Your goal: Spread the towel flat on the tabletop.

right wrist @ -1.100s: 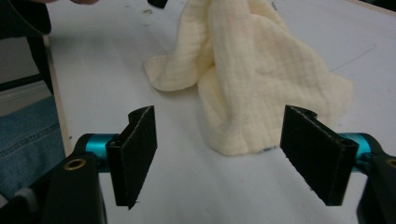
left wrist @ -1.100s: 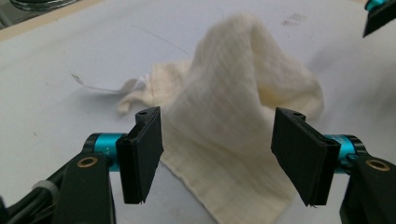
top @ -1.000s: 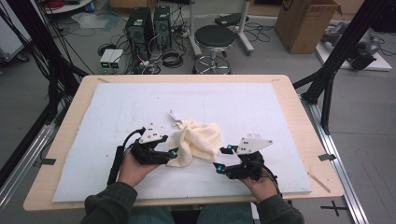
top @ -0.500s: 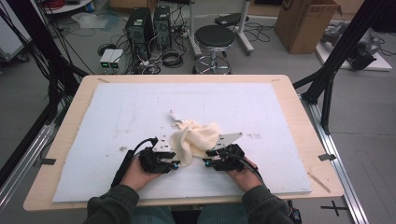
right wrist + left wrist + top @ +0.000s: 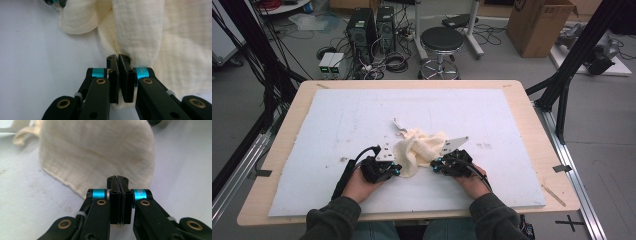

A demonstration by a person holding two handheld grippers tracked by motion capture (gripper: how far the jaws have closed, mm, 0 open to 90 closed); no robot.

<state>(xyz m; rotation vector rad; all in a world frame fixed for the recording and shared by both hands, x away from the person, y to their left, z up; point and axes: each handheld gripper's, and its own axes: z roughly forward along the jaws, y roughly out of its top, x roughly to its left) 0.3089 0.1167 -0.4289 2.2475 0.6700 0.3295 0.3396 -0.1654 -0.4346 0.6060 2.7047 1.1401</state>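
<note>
A crumpled cream cloth point(image 5: 419, 147), a thin crinkled gauze-like weave with a stitched hem, lies in a loose heap just below the middle of the high view, on the white sheet point(image 5: 337, 125) that covers the counter point(image 5: 532, 120). The left gripper point(image 5: 396, 171) sits at the heap's lower left and the right gripper point(image 5: 434, 165) at its lower right, each held in a hand coming up from the bottom edge. In the left gripper view the jaws are pressed together in the lower centre, with a sliver of cloth point(image 5: 100, 152) showing beneath them, so they appear to pinch its near edge. In the right gripper view the jaws are clenched on a bunched fold of the cloth point(image 5: 140, 30), with fabric squeezed out below them. It looks light, soft and entirely limp: it will sag and drape from wherever it is held, and its folds will not keep their shape. The weave should give good grip and is not fragile, though a thin single layer could slip out. The hemmed edge or a corner is the best hold, the two grips well apart.
</note>
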